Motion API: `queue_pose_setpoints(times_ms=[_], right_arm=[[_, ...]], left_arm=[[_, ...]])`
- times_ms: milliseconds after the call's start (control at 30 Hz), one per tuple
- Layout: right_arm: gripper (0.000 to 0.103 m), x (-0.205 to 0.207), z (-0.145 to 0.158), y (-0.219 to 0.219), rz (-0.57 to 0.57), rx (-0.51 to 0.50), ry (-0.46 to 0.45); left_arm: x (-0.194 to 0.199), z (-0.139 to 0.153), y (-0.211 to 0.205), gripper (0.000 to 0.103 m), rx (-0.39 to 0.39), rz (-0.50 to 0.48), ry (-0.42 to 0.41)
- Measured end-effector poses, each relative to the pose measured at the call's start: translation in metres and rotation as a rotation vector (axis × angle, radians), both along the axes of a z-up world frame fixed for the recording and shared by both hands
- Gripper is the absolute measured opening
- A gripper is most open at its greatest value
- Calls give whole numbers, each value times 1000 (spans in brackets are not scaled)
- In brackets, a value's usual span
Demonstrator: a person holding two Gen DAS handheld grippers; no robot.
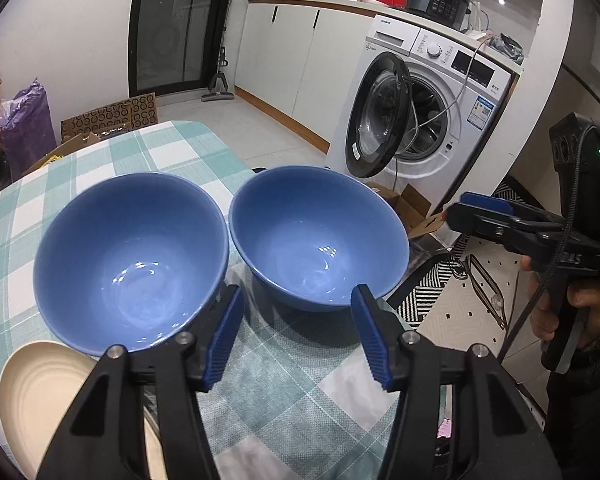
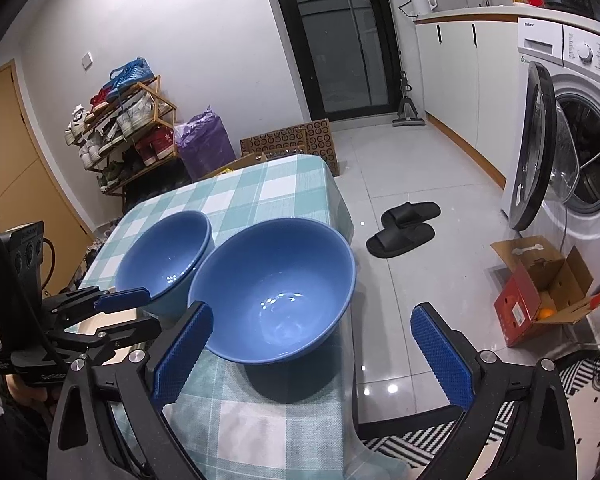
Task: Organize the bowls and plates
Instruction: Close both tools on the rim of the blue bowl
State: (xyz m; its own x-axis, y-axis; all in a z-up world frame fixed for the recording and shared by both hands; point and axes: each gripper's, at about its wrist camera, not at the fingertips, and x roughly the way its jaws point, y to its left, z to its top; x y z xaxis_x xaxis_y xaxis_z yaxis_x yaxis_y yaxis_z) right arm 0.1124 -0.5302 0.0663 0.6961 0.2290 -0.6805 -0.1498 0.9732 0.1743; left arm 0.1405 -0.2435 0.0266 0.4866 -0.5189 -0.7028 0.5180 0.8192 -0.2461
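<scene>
Two blue bowls sit side by side on the checked desk [image 1: 284,384], rims almost touching. In the left wrist view, the left bowl [image 1: 132,260] lies at ten o'clock and the right bowl [image 1: 320,236] at one o'clock of the left gripper [image 1: 298,330]. Its jaws are released, nothing between them, the left pad just beside the left bowl's near rim. A cream plate [image 1: 40,396] lies at eight o'clock. The right gripper [image 2: 312,354] hovers with jaws spread wide and empty, the right bowl at twelve o'clock.
</scene>
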Motion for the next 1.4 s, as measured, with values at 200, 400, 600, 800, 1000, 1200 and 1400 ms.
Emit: queue_pose_setpoints(times_ms=[200,400,600,800,1000,1200,1400], right_arm=[[85,10,-11,0,-14,-20,25],[77,20,-24,1,-23,-28,54],[77,29,-33,2,-23,-25,67],[77,37,-40,4,-19,-21,79],[75,47,-48,7,-12,-26,98],[71,57,-53,10,-10,-27,107],[68,64,-58,11,-4,-21,118]], left_arm=[[2,-5,-4,55,-16,-10,28],[7,-13,-8,55,-18,-1,60],[12,-16,-10,55,-5,20,67],[20,-23,-12,55,1,33,86],[26,-27,-16,55,8,37,95],[28,-27,-20,55,12,33,94],[30,-26,-23,55,15,31,89]])
